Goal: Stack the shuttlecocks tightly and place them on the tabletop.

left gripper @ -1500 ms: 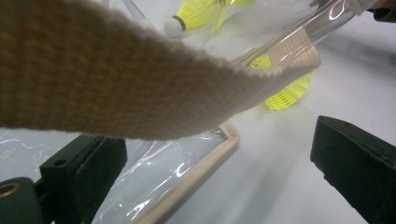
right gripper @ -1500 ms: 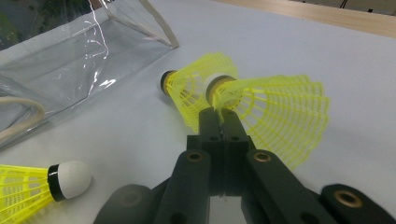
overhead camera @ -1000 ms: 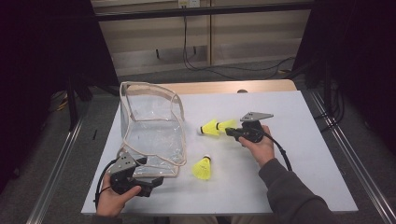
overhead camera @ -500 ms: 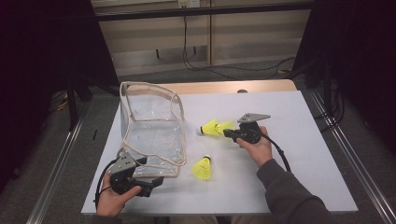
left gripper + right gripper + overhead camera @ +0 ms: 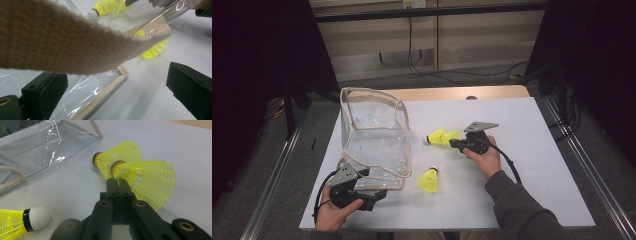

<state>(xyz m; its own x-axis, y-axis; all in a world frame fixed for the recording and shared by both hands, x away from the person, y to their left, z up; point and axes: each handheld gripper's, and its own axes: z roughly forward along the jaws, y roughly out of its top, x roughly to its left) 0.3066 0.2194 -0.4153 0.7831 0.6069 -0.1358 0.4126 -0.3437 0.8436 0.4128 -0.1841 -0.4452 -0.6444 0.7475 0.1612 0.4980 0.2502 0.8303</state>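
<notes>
My right claw [image 5: 117, 180] is pinched tight on the skirt of a yellow shuttlecock [image 5: 147, 182], which has a second shuttlecock [image 5: 117, 155] nested ahead of it, the pair lying on the white table [image 5: 537, 150] just right of the clear bag [image 5: 374, 135]. My left claw [image 5: 117, 82] stands wide near the bag's front corner, with the tan strap [image 5: 62, 42] hanging across its camera and nothing pressed between its jaws. As I judge it, the step is to carry this pair into the bag, so I should keep the pinch firm but not crush the mesh, lift cleanly so the nested one does not slip off, and use my left claw to take the rim [image 5: 372, 95] and hold the mouth open before I bring the load over. A third shuttlecock [image 5: 428, 181] lies close to the bag's front edge; I should swing clear of it. I cannot make out how deeply the two shuttlecocks are seated in each other, whether my pads hold one skirt or both, or where exactly the bag's opening faces, since the clear plastic blurs its edges.
</notes>
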